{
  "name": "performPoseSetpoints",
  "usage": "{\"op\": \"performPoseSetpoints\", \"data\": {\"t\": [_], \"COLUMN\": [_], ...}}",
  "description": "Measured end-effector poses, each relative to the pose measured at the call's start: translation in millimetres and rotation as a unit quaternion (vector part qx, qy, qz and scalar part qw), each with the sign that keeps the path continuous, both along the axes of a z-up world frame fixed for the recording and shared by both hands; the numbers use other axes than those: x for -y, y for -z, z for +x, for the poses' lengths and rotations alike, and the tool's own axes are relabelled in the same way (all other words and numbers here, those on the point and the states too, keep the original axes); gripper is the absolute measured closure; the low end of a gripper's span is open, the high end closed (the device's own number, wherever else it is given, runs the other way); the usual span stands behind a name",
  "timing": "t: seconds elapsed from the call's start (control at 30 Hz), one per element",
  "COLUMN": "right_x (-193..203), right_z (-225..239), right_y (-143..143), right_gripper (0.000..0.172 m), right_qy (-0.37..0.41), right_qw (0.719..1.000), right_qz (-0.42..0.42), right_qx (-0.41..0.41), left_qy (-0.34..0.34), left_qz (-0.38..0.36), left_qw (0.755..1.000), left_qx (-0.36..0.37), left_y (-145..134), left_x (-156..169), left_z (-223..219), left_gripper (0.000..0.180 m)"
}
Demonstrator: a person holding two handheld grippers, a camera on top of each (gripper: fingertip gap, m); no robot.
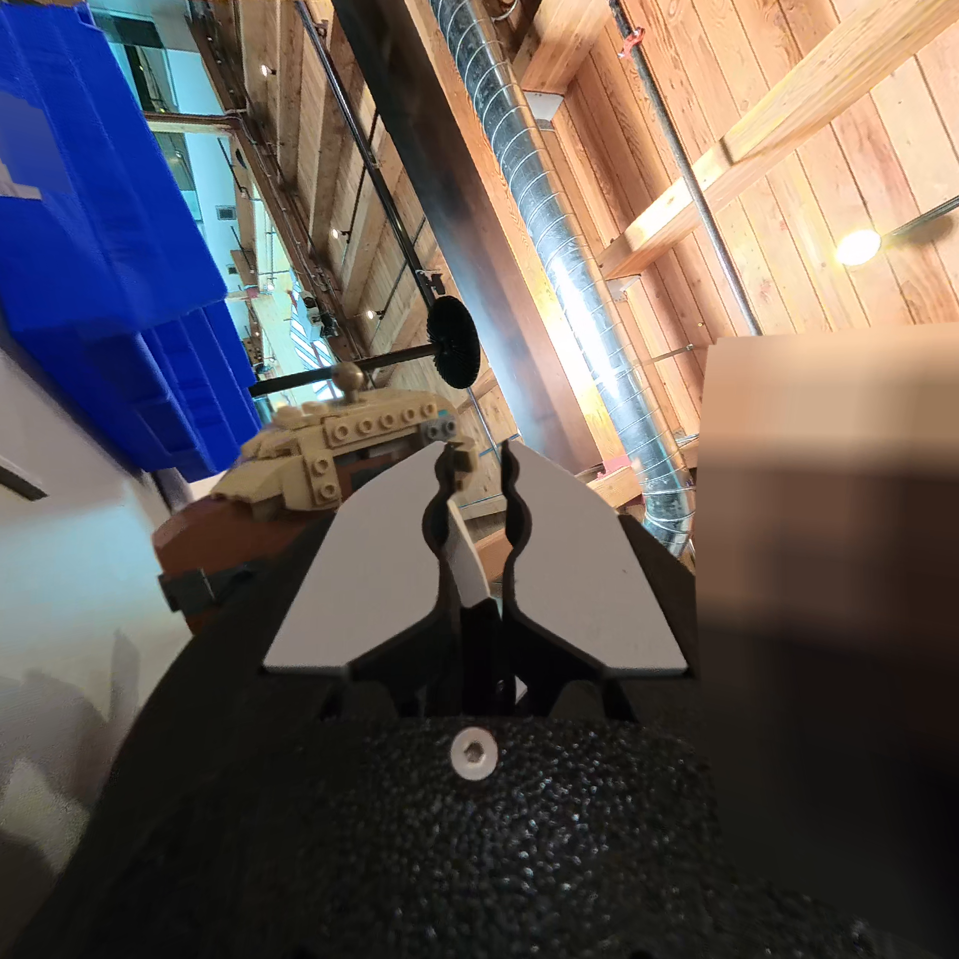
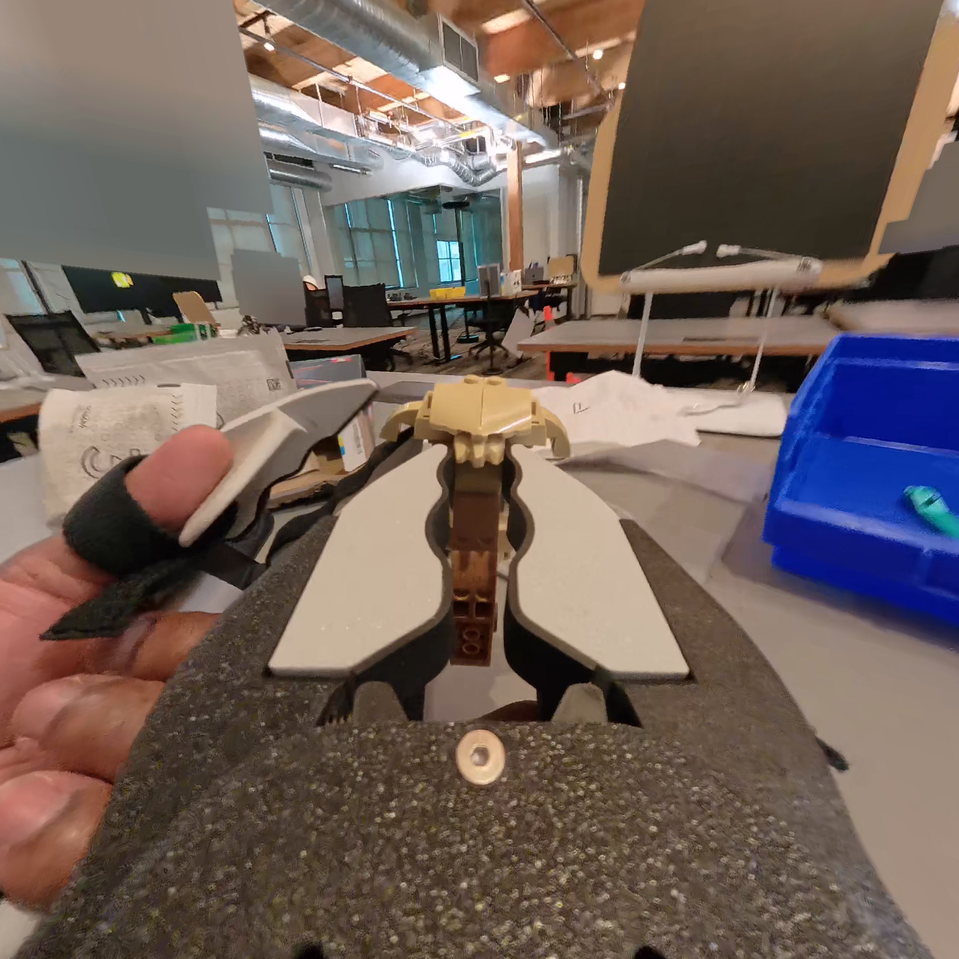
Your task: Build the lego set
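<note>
Your right gripper (image 2: 475,456) is closed on a toy brick model (image 2: 475,519): both pads press the sides of its brown and tan stem, which runs back between the fingers, and its tan, horned head sticks out past the fingertips at 12 o'clock. Your left gripper (image 1: 475,456) stands slightly open with clear space between its fingers. A small tan tip of the model sits just at the left fingertip (image 1: 438,459), and whether it touches the pad cannot be told; the right fingertip is free of it. In the left wrist view the rest of the model stretches away toward 10 o'clock, tan studded bricks over a brown base, with a small ball knob on top.

In the right wrist view your left gripper's pale fingers show at 10 o'clock from the model's head, beside your hand (image 2: 78,648), whose finger passes through a black strap (image 2: 109,524). A blue bin (image 2: 851,467) stands at 3 o'clock on the grey table (image 2: 674,545), with a teal piece (image 2: 929,506) lying in it. White printed bags (image 2: 129,430) lie at 10 o'clock, crumpled white paper (image 2: 617,410) at 1 o'clock behind the model.

The left wrist view looks upward: a black rod with a round black brush (image 1: 454,342) sits at 12 o'clock above the model, blue bins (image 1: 104,207) at 10 o'clock, and a silver duct (image 1: 560,259) under the wooden ceiling (image 1: 778,155) at 1 o'clock.
</note>
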State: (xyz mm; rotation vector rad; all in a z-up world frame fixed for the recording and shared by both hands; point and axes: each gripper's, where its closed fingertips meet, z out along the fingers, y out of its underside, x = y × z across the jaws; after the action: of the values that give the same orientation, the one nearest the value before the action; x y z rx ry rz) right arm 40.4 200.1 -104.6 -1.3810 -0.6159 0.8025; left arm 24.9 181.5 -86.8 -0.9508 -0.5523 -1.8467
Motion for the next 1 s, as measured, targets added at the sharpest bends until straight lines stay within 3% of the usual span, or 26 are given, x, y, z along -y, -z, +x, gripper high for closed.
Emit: {"op": "performPoseSetpoints", "data": {"t": [0.13,0.4,0.53,0.63,0.7,0.8,1.0], "right_x": [-8,-23,-30,-37,-39,-39,-44], "right_z": [3,13,22,30,32,34,35], "right_y": [2,2,-1,0,1,1,8], "right_gripper": [0.155,0.155,0.155,0.155,0.155,0.155,0.155], "right_qy": [-0.033,-0.086,-0.152,-0.174,-0.17,-0.154,-0.133], "right_qw": [0.995,0.96,0.901,0.861,0.866,0.889,0.909], "right_qz": [-0.075,-0.191,-0.273,-0.315,-0.312,-0.291,-0.288], "right_qx": [-0.065,-0.187,-0.303,-0.359,-0.351,-0.318,-0.271], "left_qy": [-0.005,-0.011,-0.031,-0.06,-0.08,-0.072,0.042], "left_qz": [0.01,0.034,0.065,0.079,0.063,0.008,-0.037], "left_qw": [1.0,0.997,0.988,0.966,0.938,0.866,0.714], "left_qx": [-0.028,-0.075,-0.138,-0.237,-0.332,-0.494,-0.698], "left_y": [-5,-15,-23,-24,-12,26,90], "left_x": [1,4,12,17,16,13,36], "left_z": [3,8,5,-1,-10,-32,-57], "left_gripper": [0.151,0.152,0.152,0.153,0.153,0.153,0.153]}}
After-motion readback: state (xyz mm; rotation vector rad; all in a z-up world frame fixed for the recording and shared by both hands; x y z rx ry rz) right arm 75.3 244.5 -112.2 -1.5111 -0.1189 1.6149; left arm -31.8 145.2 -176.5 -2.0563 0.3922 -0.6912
